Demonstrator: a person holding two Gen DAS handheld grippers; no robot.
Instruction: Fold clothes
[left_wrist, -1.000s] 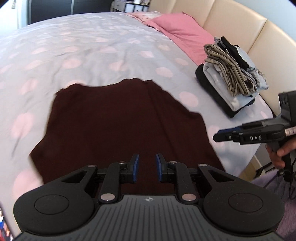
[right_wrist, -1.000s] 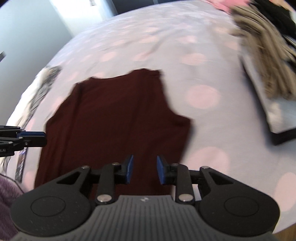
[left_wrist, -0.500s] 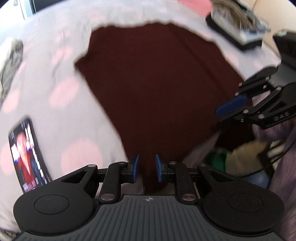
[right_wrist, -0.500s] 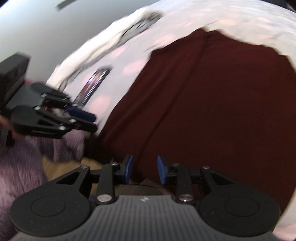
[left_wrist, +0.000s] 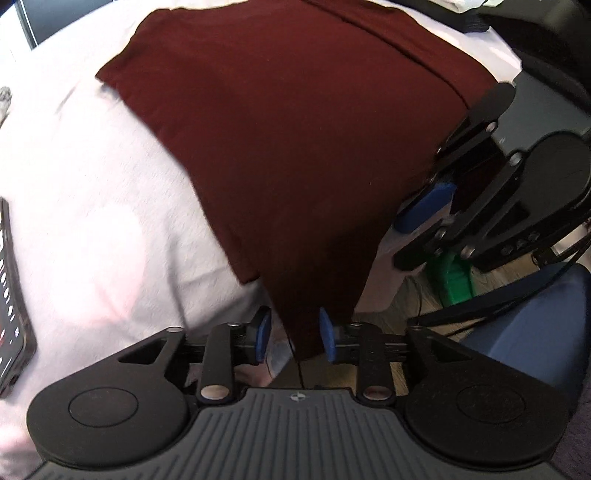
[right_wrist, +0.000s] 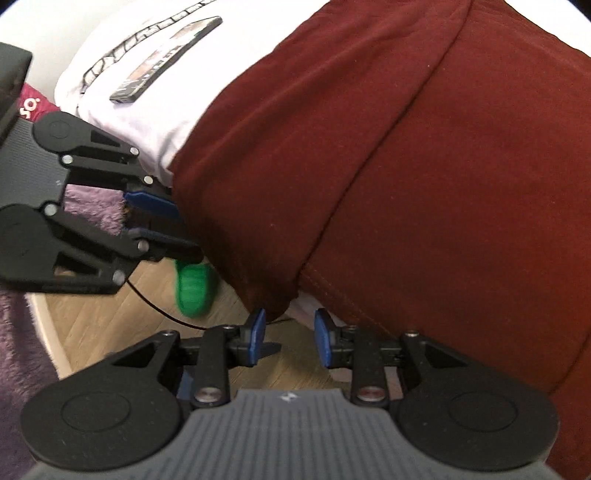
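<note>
- No box, basket or other holder shows in either view; the maroon shirt (left_wrist: 295, 122) lies spread on the pale bedspread (left_wrist: 92, 192), its near end hanging over the bed's edge.
- Shirt: plain dark maroon fabric with a long crease running through it (right_wrist: 388, 147); a stitched hem shows at the hanging edge.
- Left gripper (left_wrist: 294, 336): jaws apart, a hanging point of the shirt between the blue pads; whether the pads touch it cannot be told.
- Right gripper (right_wrist: 289, 338): jaws apart, just below the shirt's drooping fold.
- A phone (right_wrist: 166, 61) lies on the bedspread beside the shirt; a green object (right_wrist: 194, 290) sits on the wooden floor (right_wrist: 103, 321).
- Half a second ago both grippers were farther from the hanging edge; they now sit right at it.
</note>
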